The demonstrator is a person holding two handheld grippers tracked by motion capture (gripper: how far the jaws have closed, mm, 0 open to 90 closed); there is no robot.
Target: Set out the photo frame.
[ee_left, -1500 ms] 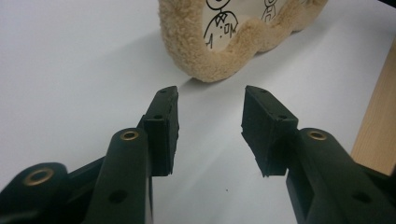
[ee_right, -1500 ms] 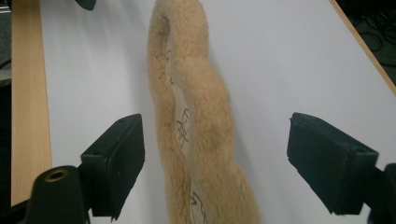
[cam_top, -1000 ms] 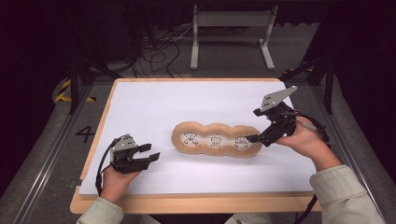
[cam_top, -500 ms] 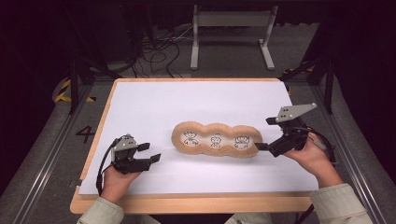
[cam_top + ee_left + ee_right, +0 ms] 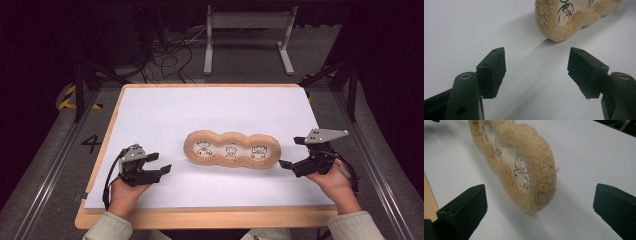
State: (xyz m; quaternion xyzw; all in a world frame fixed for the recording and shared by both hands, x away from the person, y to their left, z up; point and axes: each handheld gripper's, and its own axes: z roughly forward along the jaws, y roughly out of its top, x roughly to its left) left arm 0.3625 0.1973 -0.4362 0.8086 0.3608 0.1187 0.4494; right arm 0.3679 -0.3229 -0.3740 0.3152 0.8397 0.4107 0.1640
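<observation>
A tan fleecy three-lobed frame [image 5: 231, 150] with cartoon figures on its white panels lies flat on the white sheet [image 5: 210, 110] at mid-table. My left gripper [image 5: 161, 163] rests low at the front left, a short way from the frame's left end. It is open, its jaws have just been opening, and nothing is between them. In the left gripper view the gripper [image 5: 537, 56] faces the frame's left lobe [image 5: 556, 27] across bare sheet. My right gripper [image 5: 291, 152] sits just off the frame's right end. It [image 5: 539, 190] is wide open, with the right lobe [image 5: 536, 165] ahead and untouched.
The sheet covers a wooden tabletop [image 5: 210, 217] whose edge shows along the front. Behind the table stand a grey metal stand [image 5: 247, 30] and loose cables [image 5: 170, 55] on the floor. A painted "4" [image 5: 92, 144] marks the floor at left.
The right hand has come down and drawn back to the right, from over the frame's right end to low beside it. The left hand has stayed in place.
</observation>
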